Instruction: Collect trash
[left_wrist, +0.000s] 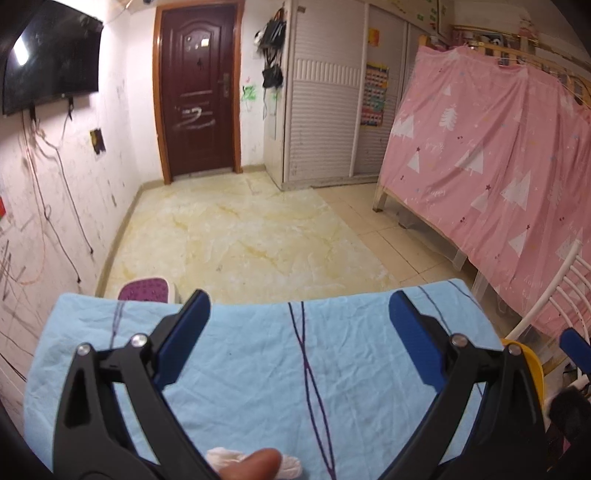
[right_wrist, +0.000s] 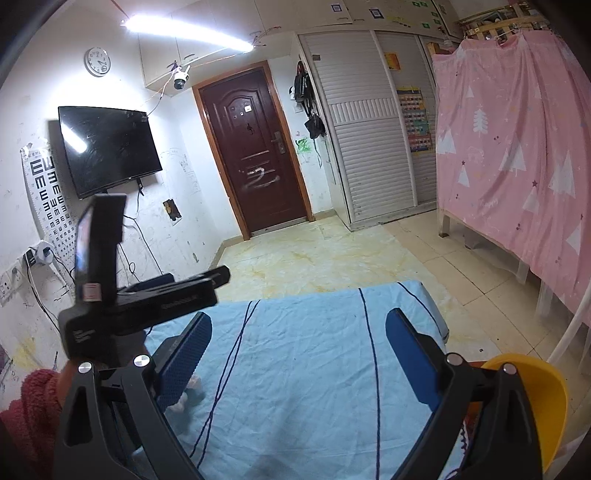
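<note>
We count two grippers over one table covered in a light blue cloth with thin dark lines. Left gripper: both blue pads spread wide, nothing between them. Right gripper: likewise spread wide and empty.

Trash: one crumpled white tissue at the near edge of the tabletop, partly behind a fingertip in the left wrist view. In the right wrist view a white wad lies by the left pad near the cloth's left edge; we cannot tell if it is the same piece.

One yellow bowl sits at the right edge. One purple stool stands beyond the far left corner. One dark door, one wall television, one pink curtain.
</note>
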